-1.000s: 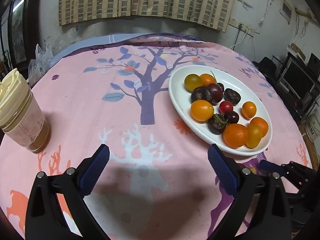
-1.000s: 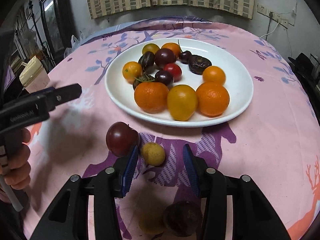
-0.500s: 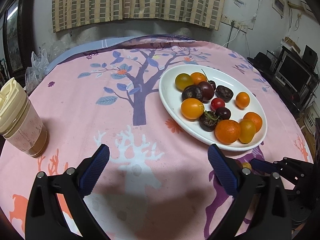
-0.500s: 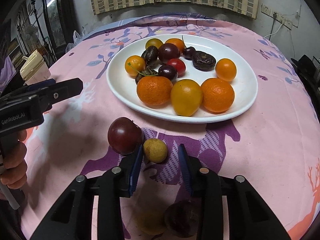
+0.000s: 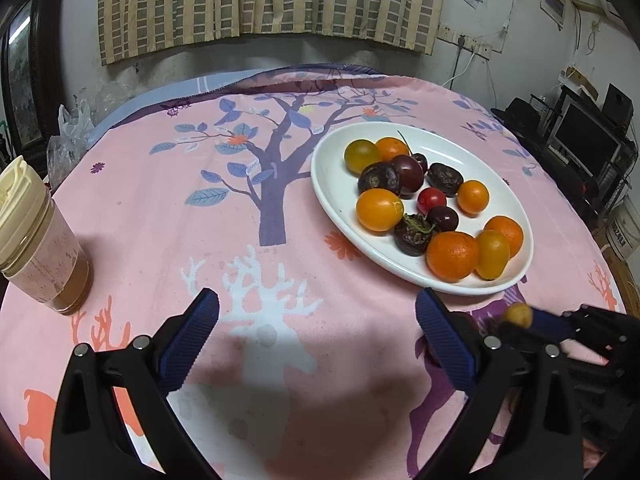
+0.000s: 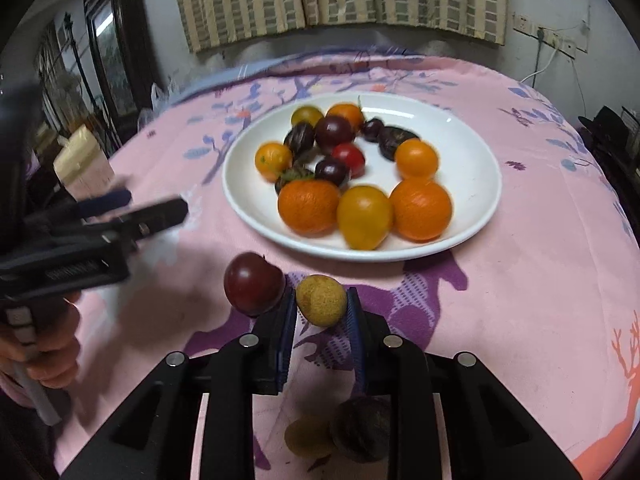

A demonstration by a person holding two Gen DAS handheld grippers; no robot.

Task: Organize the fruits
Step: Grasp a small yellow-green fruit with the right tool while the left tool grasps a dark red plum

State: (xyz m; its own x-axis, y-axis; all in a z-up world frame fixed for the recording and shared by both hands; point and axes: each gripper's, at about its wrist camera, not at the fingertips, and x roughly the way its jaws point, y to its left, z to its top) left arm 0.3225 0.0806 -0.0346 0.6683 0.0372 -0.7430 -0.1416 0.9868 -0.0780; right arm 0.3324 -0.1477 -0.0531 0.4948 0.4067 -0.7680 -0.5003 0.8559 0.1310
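Observation:
A white oval plate (image 6: 472,168) (image 5: 328,184) on the pink cloth holds several oranges, yellow and red tomatoes and dark fruits. My right gripper (image 6: 322,304) is shut on a small yellow-brown fruit (image 6: 321,299) (image 5: 518,314), raised just off the cloth in front of the plate. A dark red plum (image 6: 253,283) lies beside its left finger. Under the gripper body lie another yellow fruit (image 6: 306,436) and a dark purple fruit (image 6: 362,428). My left gripper (image 5: 316,328) stands open over bare cloth, left of the plate, and shows at the left of the right wrist view (image 6: 152,212).
A jar with a cream lid (image 5: 36,240) stands at the table's left edge. A plastic bag (image 5: 70,128) sits at the far left rim. A hand (image 6: 44,344) holds the left gripper's handle. Shelves with electronics (image 5: 588,140) stand beyond the table on the right.
My right gripper's jaws closed onto the small yellow-brown fruit and lifted it slightly off the cloth. The left gripper stayed open and nearly still.

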